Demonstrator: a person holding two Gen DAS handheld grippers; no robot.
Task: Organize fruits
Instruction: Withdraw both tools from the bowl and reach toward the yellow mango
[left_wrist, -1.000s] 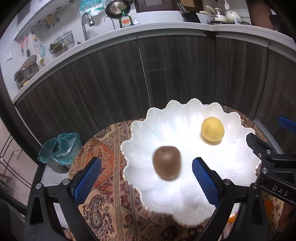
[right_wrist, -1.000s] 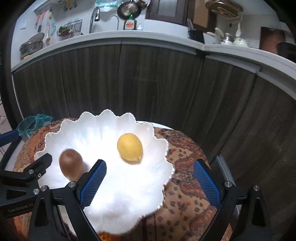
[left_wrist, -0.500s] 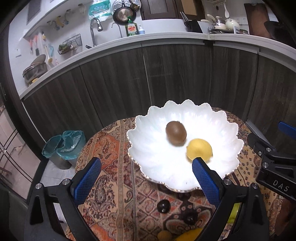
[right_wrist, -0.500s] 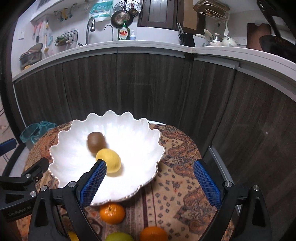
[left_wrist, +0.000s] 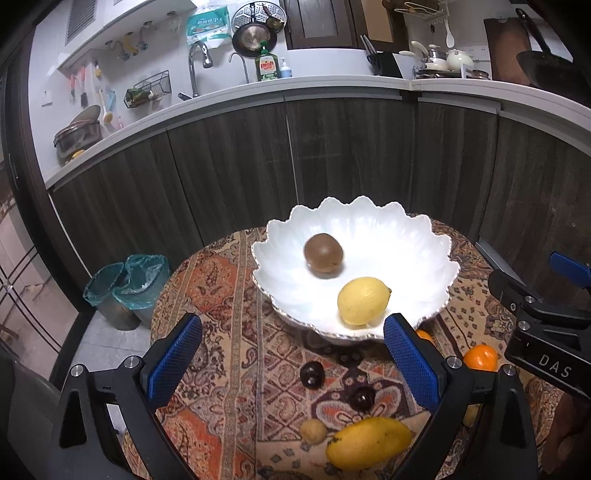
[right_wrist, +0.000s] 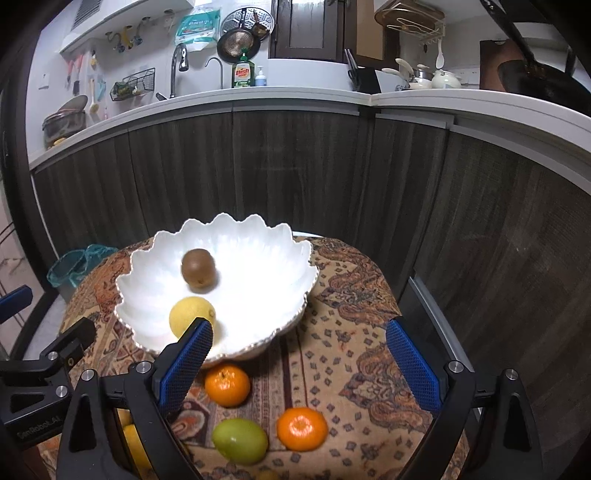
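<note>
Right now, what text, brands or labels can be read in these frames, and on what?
"DAS": right gripper body, left wrist view.
"SenRobot.AI": left gripper body, right wrist view; faint.
"Dish": green soap bottle label by the sink; its smaller print is blurred.
Hanging packet: print unreadable.

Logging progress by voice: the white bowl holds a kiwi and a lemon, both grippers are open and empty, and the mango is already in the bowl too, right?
Not quite: the mango lies on the tablecloth, outside the white bowl, as the left wrist view shows. The kiwi and lemon are inside; left gripper and right gripper are open, empty.
</note>
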